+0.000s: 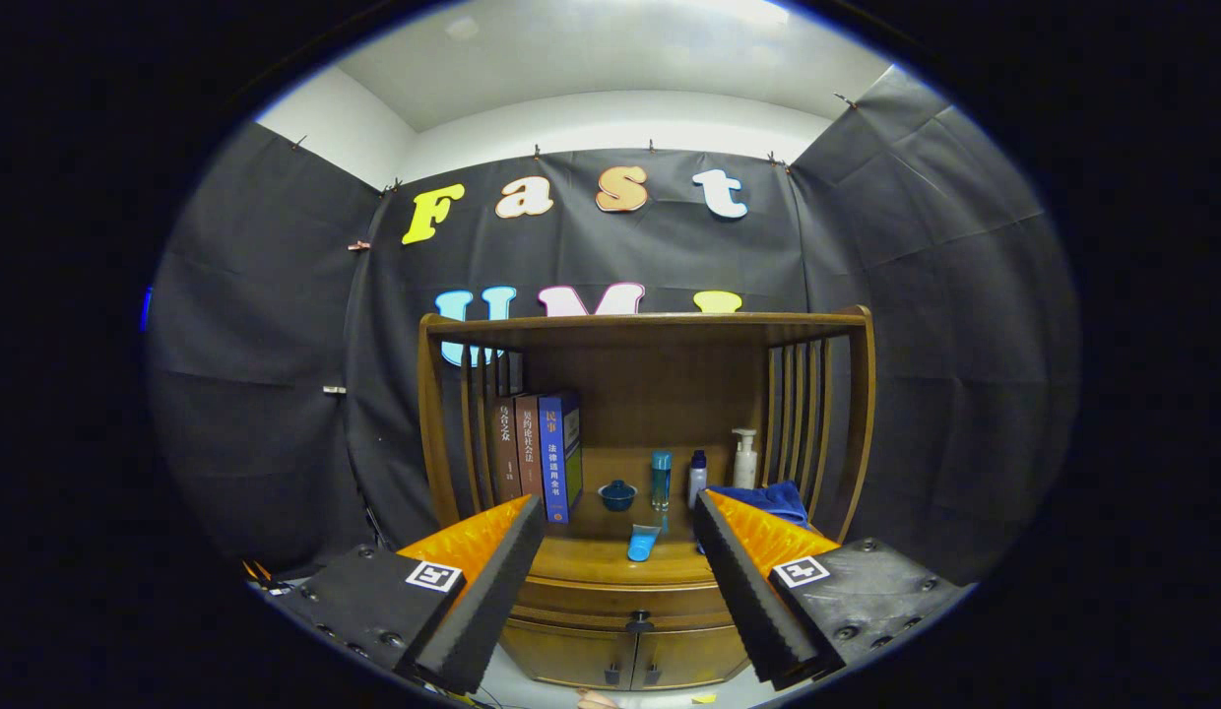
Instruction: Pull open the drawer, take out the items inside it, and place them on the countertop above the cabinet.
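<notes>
Drawer (625,597) shut beneath countertop (610,561), knob (639,622) between spread, empty gripper (620,591) fingers; contents hidden, lower cabinet (625,658) doors partly cut off.

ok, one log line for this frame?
gripper: open, holding nothing | drawer: shut | knob: between fingers, ahead | countertop: blue item

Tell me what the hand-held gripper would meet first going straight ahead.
Probably the drawer front, near its dark knob; the hand-held gripper is open and apart from the cabinet, though depth is unclear.
</notes>
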`<state>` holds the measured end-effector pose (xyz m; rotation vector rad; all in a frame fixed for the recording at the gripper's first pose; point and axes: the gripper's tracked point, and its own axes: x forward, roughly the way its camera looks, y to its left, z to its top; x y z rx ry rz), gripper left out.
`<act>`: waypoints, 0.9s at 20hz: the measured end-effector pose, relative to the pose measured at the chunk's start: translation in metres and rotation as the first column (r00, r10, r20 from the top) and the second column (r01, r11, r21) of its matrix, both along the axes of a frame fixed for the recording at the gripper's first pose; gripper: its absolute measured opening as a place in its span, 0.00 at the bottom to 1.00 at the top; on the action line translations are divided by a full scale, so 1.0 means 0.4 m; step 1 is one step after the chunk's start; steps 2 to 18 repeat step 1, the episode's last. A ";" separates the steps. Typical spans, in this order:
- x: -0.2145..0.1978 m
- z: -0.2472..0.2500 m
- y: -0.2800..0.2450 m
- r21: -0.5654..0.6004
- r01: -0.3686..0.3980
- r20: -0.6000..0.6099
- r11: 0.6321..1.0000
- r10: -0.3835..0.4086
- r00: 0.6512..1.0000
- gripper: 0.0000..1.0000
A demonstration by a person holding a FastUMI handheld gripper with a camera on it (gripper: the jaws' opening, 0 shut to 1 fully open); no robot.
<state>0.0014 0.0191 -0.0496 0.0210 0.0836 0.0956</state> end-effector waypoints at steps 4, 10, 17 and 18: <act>0.000 0.000 0.001 0.000 0.000 0.001 1.000 0.000 1.000 0.99; 0.000 0.000 0.001 0.000 0.000 0.001 1.000 0.000 1.000 0.99; 0.000 0.000 0.001 0.000 0.000 0.001 1.000 0.000 1.000 0.99; 0.000 0.000 0.001 0.000 0.000 0.001 1.000 0.000 1.000 0.99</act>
